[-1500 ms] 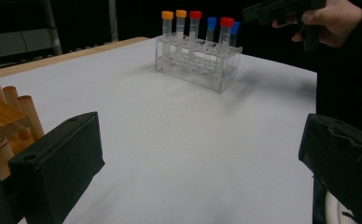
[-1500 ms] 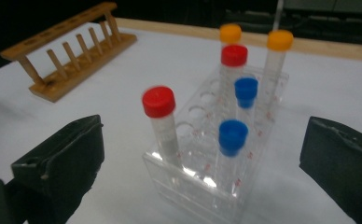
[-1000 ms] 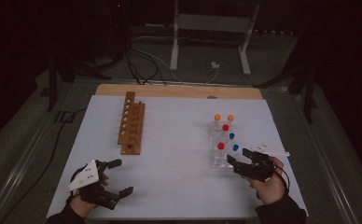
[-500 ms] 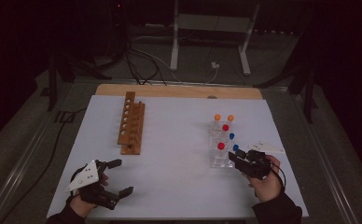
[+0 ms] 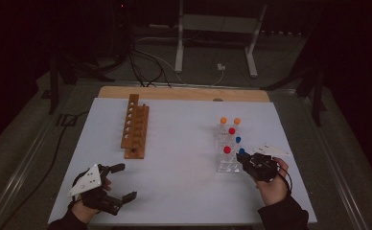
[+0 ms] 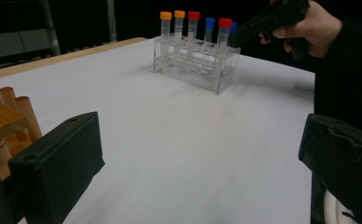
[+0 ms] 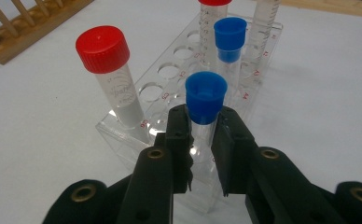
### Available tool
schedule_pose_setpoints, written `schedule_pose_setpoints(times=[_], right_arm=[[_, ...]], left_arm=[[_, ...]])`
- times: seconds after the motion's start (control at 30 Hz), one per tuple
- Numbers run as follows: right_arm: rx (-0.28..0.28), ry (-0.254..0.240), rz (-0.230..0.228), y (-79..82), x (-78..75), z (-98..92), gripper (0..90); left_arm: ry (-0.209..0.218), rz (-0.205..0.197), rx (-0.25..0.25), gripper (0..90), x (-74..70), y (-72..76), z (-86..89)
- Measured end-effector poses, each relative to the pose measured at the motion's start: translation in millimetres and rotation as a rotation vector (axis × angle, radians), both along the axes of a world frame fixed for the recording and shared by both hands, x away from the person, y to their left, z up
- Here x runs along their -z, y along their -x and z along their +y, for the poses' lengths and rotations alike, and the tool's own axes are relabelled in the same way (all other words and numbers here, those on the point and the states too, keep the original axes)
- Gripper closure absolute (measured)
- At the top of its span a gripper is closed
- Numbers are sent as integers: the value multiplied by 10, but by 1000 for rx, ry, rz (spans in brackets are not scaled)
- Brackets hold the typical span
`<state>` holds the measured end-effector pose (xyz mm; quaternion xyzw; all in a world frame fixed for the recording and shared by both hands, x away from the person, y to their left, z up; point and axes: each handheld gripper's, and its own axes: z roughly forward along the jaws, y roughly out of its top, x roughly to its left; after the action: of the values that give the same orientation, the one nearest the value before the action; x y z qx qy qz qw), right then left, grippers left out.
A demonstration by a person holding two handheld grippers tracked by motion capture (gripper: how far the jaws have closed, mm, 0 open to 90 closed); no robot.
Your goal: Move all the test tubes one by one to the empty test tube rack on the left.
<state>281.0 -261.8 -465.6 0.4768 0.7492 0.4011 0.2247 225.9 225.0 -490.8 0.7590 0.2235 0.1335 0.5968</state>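
My right gripper has just closed its fingers on the blue-capped tube, grasping the clear stem right under the cap while the tube stands upright in the clear rack. The tube sits between the two pads, at the rack's near corner. Just beyond the fingers to the left stands a red-capped tube, and straight past them a second blue-capped tube; farther back in the rack are more tubes. In the high view the right gripper meets the rack at its near right corner.

My left gripper hovers low at the near left of the surface, fingers released and spread wide with only white top between them. Ahead of those fingers and off to one side lies the wooden rack, well apart from the clear one.

The surface is a white sheet over a wooden board whose edge shows at the far side. A small white tag lies just beyond my right hand. Past the surface the room is dark: a grey floor, loose cables and the legs of a metal stand.
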Motion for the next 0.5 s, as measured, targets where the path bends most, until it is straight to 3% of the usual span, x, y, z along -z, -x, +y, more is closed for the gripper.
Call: schedule_pose_setpoints(times=[0.5], right_arm=[[-33, -14, -37, 32, -204, -76, 768]], left_arm=[[-2, 2, -2, 5, 5, -4, -3]])
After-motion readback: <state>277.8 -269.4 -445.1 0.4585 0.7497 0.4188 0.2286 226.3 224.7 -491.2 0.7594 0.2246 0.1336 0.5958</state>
